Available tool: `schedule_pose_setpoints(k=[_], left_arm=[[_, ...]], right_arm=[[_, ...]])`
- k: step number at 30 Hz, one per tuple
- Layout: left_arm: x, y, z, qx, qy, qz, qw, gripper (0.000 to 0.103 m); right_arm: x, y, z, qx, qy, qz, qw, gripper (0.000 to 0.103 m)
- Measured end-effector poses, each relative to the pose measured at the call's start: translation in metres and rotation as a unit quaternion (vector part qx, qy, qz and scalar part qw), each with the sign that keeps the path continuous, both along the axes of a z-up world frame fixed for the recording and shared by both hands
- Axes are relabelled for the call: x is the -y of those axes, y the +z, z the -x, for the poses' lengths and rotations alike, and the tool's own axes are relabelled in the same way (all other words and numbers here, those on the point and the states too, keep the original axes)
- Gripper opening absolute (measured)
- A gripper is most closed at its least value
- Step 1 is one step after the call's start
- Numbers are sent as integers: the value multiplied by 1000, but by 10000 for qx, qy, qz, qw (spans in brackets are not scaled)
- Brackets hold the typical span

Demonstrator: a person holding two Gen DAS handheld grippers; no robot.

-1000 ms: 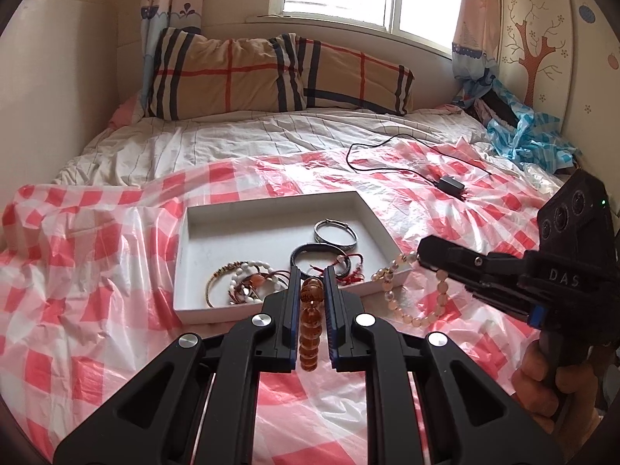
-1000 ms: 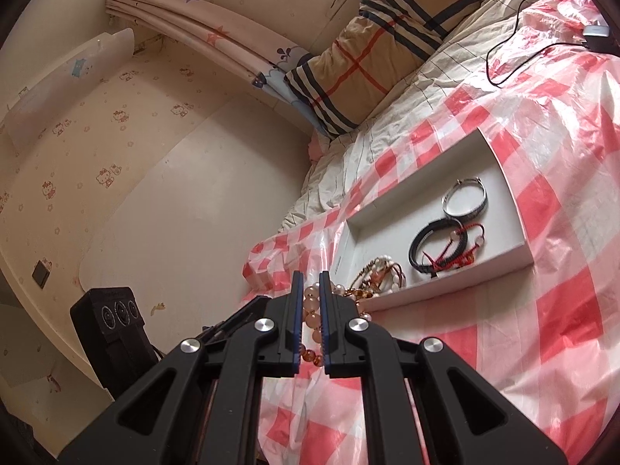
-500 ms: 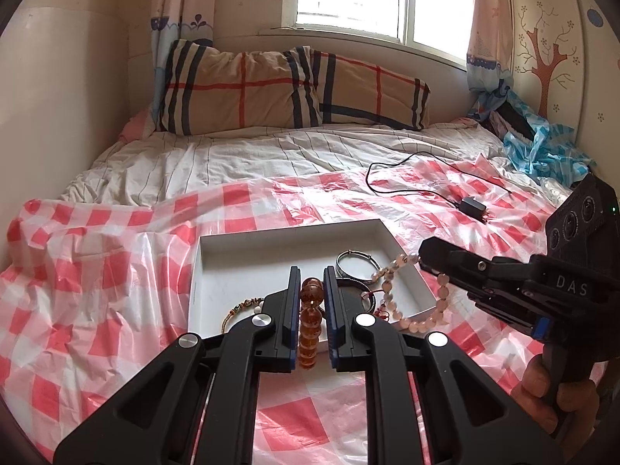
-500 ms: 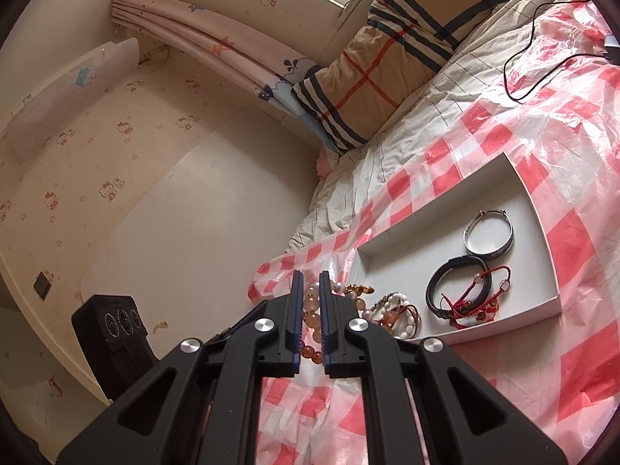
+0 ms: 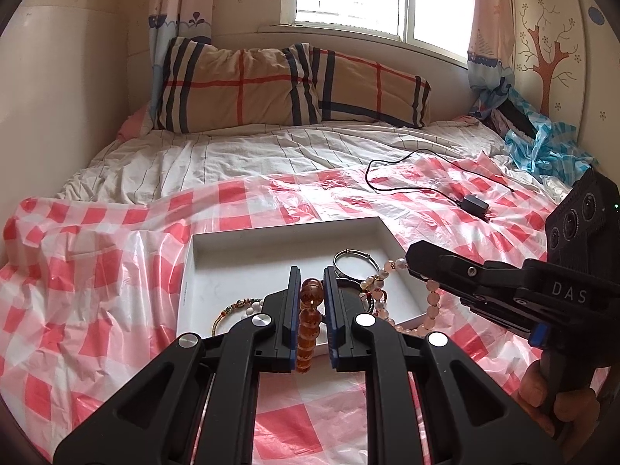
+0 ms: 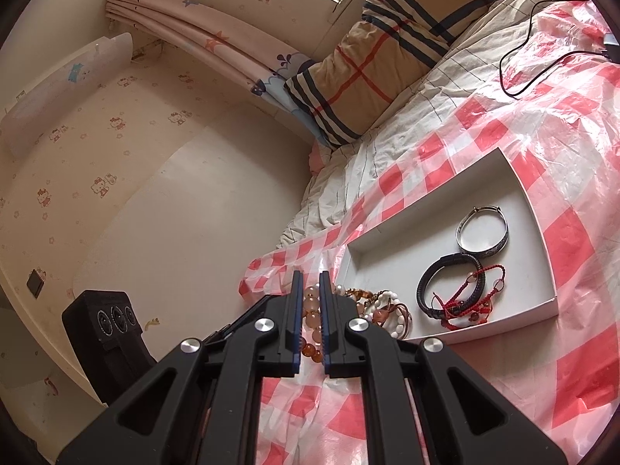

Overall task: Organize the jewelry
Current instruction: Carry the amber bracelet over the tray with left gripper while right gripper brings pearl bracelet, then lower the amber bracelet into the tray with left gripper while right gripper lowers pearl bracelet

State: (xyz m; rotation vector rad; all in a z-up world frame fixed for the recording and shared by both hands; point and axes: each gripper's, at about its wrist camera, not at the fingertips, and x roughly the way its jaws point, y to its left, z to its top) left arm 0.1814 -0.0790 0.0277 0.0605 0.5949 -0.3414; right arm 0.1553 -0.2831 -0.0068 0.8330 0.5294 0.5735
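Note:
My left gripper [image 5: 312, 275] is shut on an amber bead bracelet [image 5: 308, 321], held above the near part of a white tray [image 5: 271, 238] on the bed. My right gripper [image 5: 411, 259] comes in from the right. It is shut on a pale pink bead bracelet [image 5: 432, 306] that hangs over the tray's right near corner. The right wrist view shows that gripper [image 6: 311, 277] pinching the pink beads [image 6: 312, 306], with amber beads just below. In the tray [image 6: 426, 209] lie a silver bangle [image 6: 482, 232], a black bracelet [image 6: 449, 283], a red cord bracelet [image 6: 474, 296] and beaded bracelets [image 6: 387, 306].
A red-and-white checked plastic sheet [image 5: 97, 271] covers the near bed. A black charger with its cable [image 5: 472, 205] lies behind the tray. Plaid pillows [image 5: 271, 85] sit below the window, and blue cloth [image 5: 542, 147] is piled at the far right. A wall runs along the left.
Both grippers have shifted across toward the tray with their bracelets. The pink beads, earlier beside the tray's right edge, now hang over its right near corner. The grips have not changed.

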Motion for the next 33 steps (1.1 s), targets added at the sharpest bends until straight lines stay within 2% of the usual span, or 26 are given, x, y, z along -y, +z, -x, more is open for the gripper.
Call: schedule_pose_setpoints(k=[33], left_arm=[[10,-19,-31,-70,252,65,9996,11]], right_arm=[[-9,0,-35,-45,2,217,9998,9]])
